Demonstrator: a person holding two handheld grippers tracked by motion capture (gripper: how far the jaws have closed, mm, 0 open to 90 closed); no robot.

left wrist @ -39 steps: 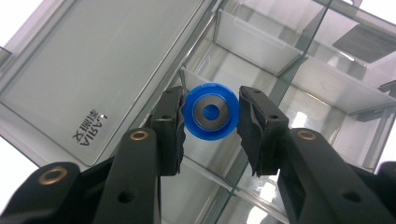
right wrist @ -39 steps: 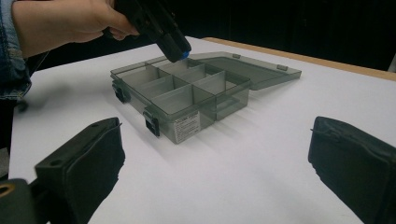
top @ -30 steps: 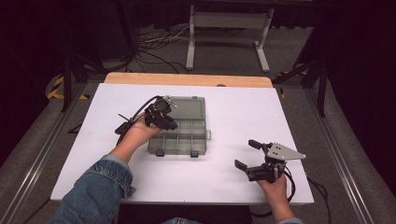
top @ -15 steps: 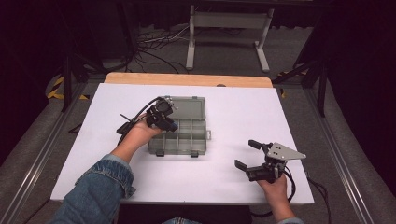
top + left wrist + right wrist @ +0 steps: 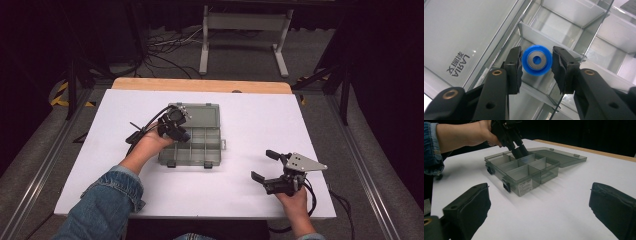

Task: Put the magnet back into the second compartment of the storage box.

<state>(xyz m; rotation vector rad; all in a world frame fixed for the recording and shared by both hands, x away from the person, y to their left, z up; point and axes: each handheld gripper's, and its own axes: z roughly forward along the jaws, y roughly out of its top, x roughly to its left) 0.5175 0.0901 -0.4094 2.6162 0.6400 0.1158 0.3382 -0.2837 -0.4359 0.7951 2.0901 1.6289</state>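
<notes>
A white table top (image 5: 240,200) with a wooden strip along its far edge is seen from above, and near its middle a smoky transparent compartment box (image 5: 202,150) is set, its lid (image 5: 200,114) laid fully open and flat on the far side. In the right gripper view the box (image 5: 524,173) is seen divided into several cells by thin walls, with dark latches and a small label on the near wall. The left gripper (image 5: 176,131) is held over the box by a hand that comes out of a denim sleeve (image 5: 102,205), and its jaws are pointed down into a cell close to the hinge side. In the left gripper view a small blue round part (image 5: 536,60) with a grey metal ring and a hole at its centre is framed between the two black jaws, which are drawn in close on either side of it; the pads are seen right at its rim, and the part is taken as gripped, above the divider walls of the box (image 5: 574,15). The right gripper (image 5: 269,165) is held low over the table near the person's edge, well apart from the box, and its jaws are spread wide with nothing between them, as is confirmed by the right gripper view.
</notes>
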